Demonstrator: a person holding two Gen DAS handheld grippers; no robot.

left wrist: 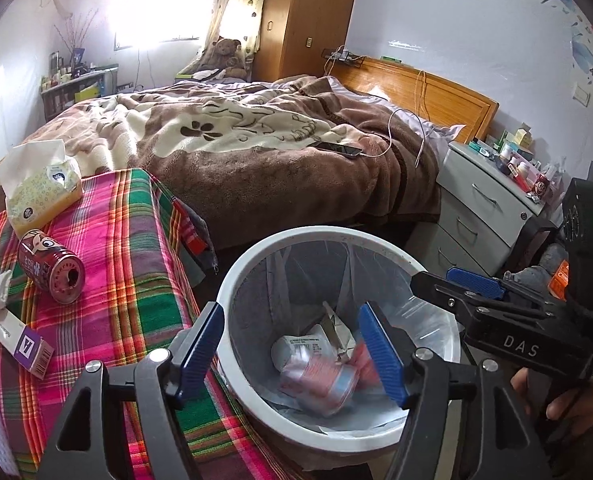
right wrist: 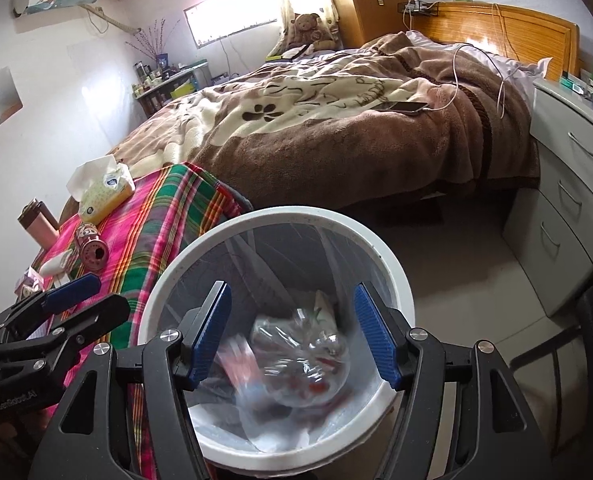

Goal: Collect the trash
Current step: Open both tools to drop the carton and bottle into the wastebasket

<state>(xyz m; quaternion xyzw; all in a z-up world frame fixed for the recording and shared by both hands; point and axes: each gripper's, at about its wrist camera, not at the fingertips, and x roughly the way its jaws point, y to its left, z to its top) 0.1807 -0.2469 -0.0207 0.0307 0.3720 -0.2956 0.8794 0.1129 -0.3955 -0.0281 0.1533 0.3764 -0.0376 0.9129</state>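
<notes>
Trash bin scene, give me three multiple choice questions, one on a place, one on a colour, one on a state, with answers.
1. Where does the red can lie?
A. on the plaid cloth
B. in the bin
C. on the bed

2. What colour is the bin rim?
A. blue
B. white
C. black

3. How is the left tool?
A. shut on a can
B. shut, empty
C. open, empty

Answers: A, the can rests on its side beside the tissue pack; B, the rim is white around a clear liner; C, its blue pads stand wide apart above the bin.
</notes>
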